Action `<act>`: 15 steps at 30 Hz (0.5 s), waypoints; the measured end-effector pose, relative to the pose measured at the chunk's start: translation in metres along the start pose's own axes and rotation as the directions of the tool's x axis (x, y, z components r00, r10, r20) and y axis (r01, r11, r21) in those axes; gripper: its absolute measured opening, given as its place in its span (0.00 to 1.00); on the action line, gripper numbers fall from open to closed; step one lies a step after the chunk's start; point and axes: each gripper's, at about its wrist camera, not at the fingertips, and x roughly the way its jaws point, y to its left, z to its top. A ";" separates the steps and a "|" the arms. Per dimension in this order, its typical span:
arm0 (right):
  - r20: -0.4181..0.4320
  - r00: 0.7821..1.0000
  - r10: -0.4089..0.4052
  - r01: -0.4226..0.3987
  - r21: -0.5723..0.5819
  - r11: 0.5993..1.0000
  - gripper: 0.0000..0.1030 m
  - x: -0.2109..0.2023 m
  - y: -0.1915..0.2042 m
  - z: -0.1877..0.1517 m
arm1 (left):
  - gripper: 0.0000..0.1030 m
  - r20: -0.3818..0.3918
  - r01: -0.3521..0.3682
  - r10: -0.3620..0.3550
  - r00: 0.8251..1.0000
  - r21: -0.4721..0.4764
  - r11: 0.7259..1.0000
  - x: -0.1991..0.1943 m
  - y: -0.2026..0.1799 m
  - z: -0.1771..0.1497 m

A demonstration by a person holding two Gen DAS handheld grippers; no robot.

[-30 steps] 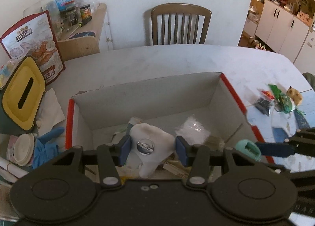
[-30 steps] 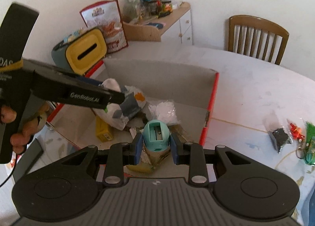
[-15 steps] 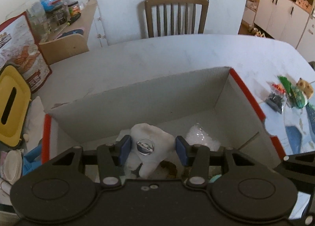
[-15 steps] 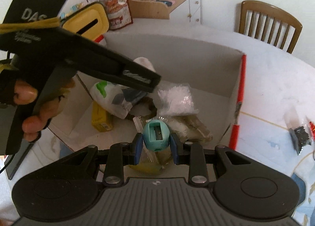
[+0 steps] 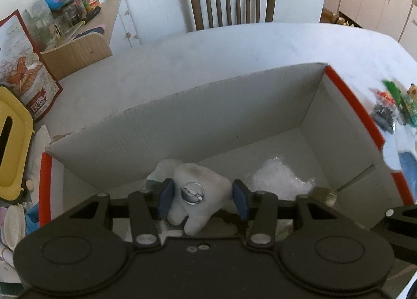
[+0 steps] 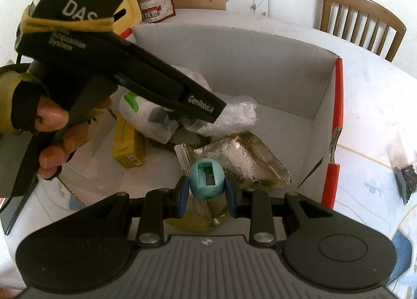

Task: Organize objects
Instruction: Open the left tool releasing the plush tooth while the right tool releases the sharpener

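Left wrist view: we have carried the tooth plush, clamped in our left gripper, deeper over the box; our right gripper stays clamped on the sharpener, so both drops come next.

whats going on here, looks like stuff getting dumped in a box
A person holding a gripper in each hand is sorting small things into an open cardboard box on the table. The left gripper is shut on a white tooth-shaped plush and the right gripper is shut on a teal pencil sharpener; both hang over the box, not yet released. The box already holds plastic bags, a yellow carton and foil packets.
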 end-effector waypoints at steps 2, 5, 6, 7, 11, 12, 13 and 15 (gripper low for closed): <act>-0.001 1.000 -0.001 0.001 -0.002 1.000 0.28 0.001 0.000 0.000 | 0.46 -0.008 -0.001 0.001 1.000 0.004 1.000 0.002 -0.001 0.001; 0.000 1.000 0.000 0.000 -0.008 1.000 0.29 0.001 0.000 0.001 | 0.46 -0.024 -0.010 0.010 1.000 0.019 1.000 0.004 -0.004 0.002; 0.002 1.000 0.000 0.000 -0.011 1.000 0.29 0.000 0.000 0.001 | 0.46 -0.029 -0.010 0.010 1.000 0.024 1.000 0.004 -0.005 0.002; 0.005 1.000 0.001 -0.001 -0.012 1.000 0.29 0.000 0.000 0.002 | 0.47 -0.034 -0.009 0.010 0.999 0.029 1.000 0.004 -0.006 0.002; 0.006 1.000 0.009 -0.009 -0.011 1.000 0.29 -0.003 -0.002 0.003 | 0.48 -0.041 0.012 -0.010 0.999 0.048 0.999 0.004 -0.009 0.000; 0.001 1.000 0.017 -0.017 -0.008 1.000 0.29 -0.003 -0.003 0.003 | 0.48 -0.043 0.011 -0.009 0.999 0.054 0.998 0.005 -0.009 0.000; -0.002 1.000 0.026 -0.026 -0.007 1.000 0.29 -0.004 -0.004 0.003 | 0.51 -0.042 0.010 -0.008 0.999 0.058 0.998 0.004 -0.010 -0.001; -0.002 0.999 0.035 -0.035 -0.005 0.999 0.29 -0.005 -0.005 0.003 | 0.58 -0.030 0.005 -0.003 1.000 0.061 0.998 0.002 -0.010 -0.001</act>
